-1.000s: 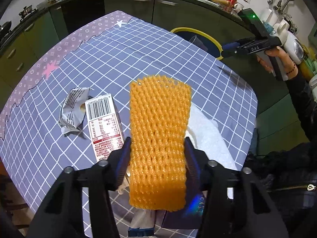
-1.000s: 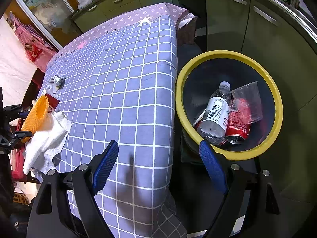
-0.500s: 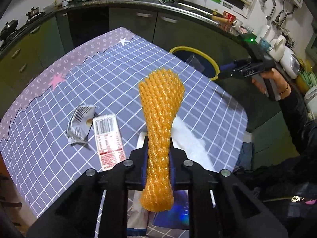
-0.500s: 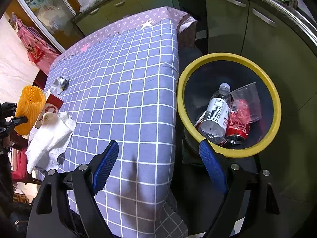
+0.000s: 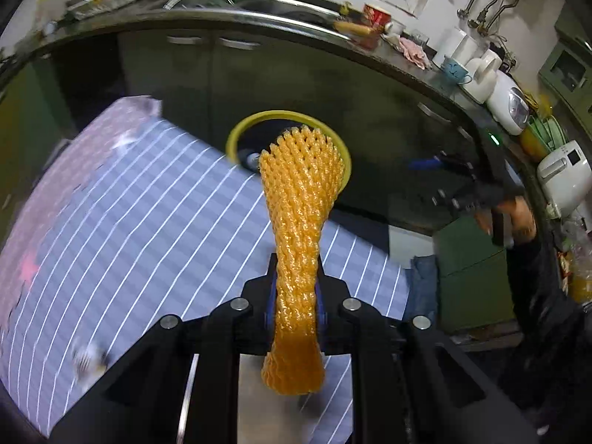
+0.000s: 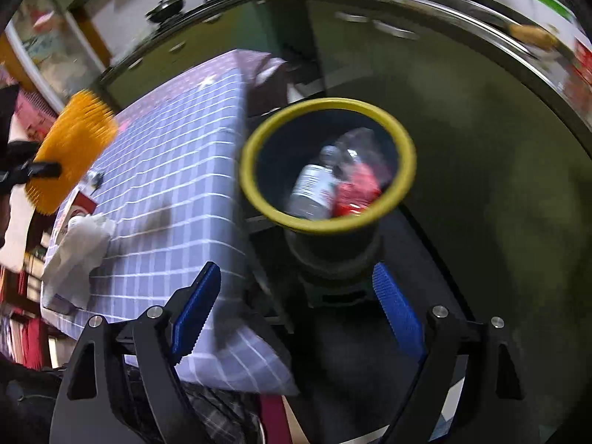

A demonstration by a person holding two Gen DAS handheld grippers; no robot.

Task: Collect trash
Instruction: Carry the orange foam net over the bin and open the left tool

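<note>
I've got the checked tablecloth (image 5: 155,222) below me and the yellow-rimmed trash bin (image 6: 403,170) standing off its far edge, a plastic bottle (image 6: 314,188) and a red can (image 6: 357,194) already inside. My left gripper (image 5: 296,307) is clamped tight on the waist of the orange foam fruit net (image 5: 299,203), which is up in the air over the table, its flared top lined up with the bin rim in the left wrist view. The risk, I reckon: springy foam pinched this narrow could squirm out, or, let go short of the rim, drop on the cloth or down beside the bin. My right gripper (image 6: 296,307) hangs wide open and empty near the bin, so the two could bump there. The crumpled white tissue (image 6: 79,255) still lies on the table.
</note>
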